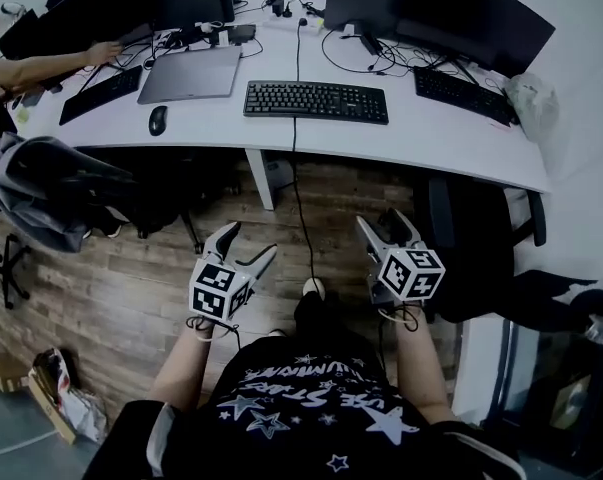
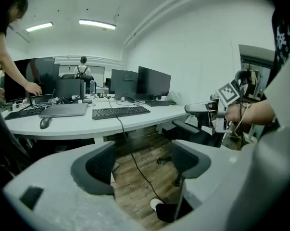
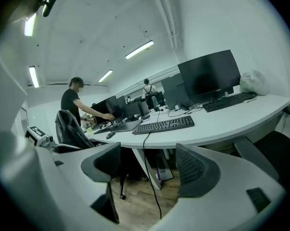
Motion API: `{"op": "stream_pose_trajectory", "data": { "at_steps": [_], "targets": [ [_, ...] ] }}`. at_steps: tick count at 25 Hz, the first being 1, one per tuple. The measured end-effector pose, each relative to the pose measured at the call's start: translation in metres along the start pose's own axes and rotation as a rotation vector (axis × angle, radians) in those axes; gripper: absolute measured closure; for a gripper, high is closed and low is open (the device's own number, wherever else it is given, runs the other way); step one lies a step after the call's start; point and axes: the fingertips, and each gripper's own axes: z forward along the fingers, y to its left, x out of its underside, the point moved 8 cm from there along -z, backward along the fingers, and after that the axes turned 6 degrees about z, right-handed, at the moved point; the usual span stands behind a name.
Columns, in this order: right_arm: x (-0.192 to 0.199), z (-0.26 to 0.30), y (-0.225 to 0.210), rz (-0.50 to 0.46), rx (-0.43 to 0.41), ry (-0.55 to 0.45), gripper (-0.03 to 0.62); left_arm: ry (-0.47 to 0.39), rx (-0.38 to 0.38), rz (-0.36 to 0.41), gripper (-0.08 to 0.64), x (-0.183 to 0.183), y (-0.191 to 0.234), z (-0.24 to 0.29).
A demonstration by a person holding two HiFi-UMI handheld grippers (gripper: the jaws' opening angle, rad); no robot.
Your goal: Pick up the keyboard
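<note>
A black keyboard (image 1: 316, 101) lies flat near the middle of the white desk (image 1: 431, 143), and its cable hangs over the front edge. It also shows in the left gripper view as the keyboard (image 2: 120, 111) and in the right gripper view as the keyboard (image 3: 164, 125). My left gripper (image 1: 249, 240) and right gripper (image 1: 381, 220) hover side by side over the wooden floor, well short of the desk edge. Both point toward the desk. The left gripper (image 2: 142, 162) is open with only floor between its pads. The right gripper (image 3: 152, 170) is open and holds nothing.
On the desk are a grey laptop (image 1: 189, 73), a mouse (image 1: 158, 120), two other keyboards (image 1: 101, 94) (image 1: 463, 95), monitors (image 1: 436, 8) and a white bag (image 1: 531, 103). A person's arm (image 1: 41, 66) reaches in at left. Chairs stand at left (image 1: 41, 183) and right (image 1: 481, 228).
</note>
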Motion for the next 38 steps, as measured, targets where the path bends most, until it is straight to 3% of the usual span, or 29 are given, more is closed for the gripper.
{"op": "stream_pose_trajectory", "data": {
  "at_steps": [5,14,21,28,33,38],
  "targets": [
    [-0.026,0.042,-0.042,0.023,-0.010,0.035,0.198,0.028,-0.005,-0.001,0.169,-0.027,0.013,0.054],
    [-0.066,0.093,-0.101,0.005,-0.054,0.060,0.192,0.017,-0.066,0.043,0.166,-0.077,0.023,0.123],
    [-0.067,0.107,-0.126,0.013,-0.020,0.098,0.133,0.050,-0.066,0.058,0.160,-0.087,0.022,0.142],
    [-0.064,0.128,-0.137,0.027,0.004,0.138,0.124,0.077,-0.070,0.072,0.155,-0.094,0.053,0.168],
    [-0.078,0.158,-0.138,-0.019,0.017,0.158,0.124,0.066,-0.055,0.082,0.155,-0.107,0.085,0.197],
    [-0.104,0.203,-0.139,-0.127,0.029,0.200,0.123,0.052,-0.056,0.089,0.155,-0.122,0.131,0.226]
  ]
}}
